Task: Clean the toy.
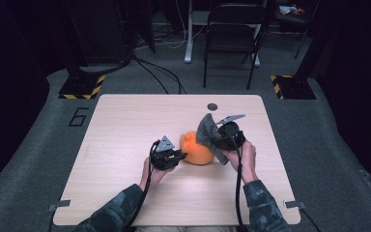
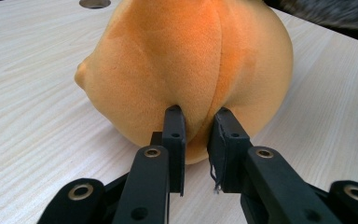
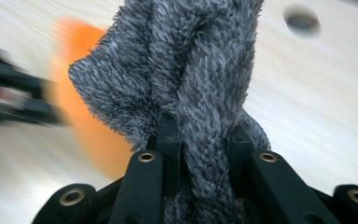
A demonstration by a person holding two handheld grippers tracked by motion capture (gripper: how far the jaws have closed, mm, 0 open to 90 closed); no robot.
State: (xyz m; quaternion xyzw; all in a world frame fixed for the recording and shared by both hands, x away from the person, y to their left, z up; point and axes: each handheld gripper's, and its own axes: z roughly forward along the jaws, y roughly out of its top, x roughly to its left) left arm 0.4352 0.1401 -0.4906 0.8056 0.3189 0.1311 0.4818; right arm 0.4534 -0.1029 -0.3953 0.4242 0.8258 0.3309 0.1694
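Observation:
A round orange plush toy (image 1: 194, 150) lies near the middle of the wooden table (image 1: 125, 125). My left gripper (image 1: 181, 155) comes at it from the left. In the left gripper view the black jaws pinch a fold of the orange plush toy (image 2: 186, 60), so the left gripper (image 2: 198, 125) is shut on it. A grey fuzzy cloth (image 1: 207, 130) stands lifted just right of the plush and touches its top. My right gripper (image 1: 218, 141) holds it from the right. In the right gripper view the grey fuzzy cloth (image 3: 186, 70) bunches between the jaws of the right gripper (image 3: 200, 140).
A small round hole (image 1: 212, 107) sits in the table near its far edge. Beyond the table stand a dark chair (image 1: 232, 29) and two stand bases with yellow-black stripes (image 1: 82, 87) (image 1: 292, 86). Cables run over the grey floor.

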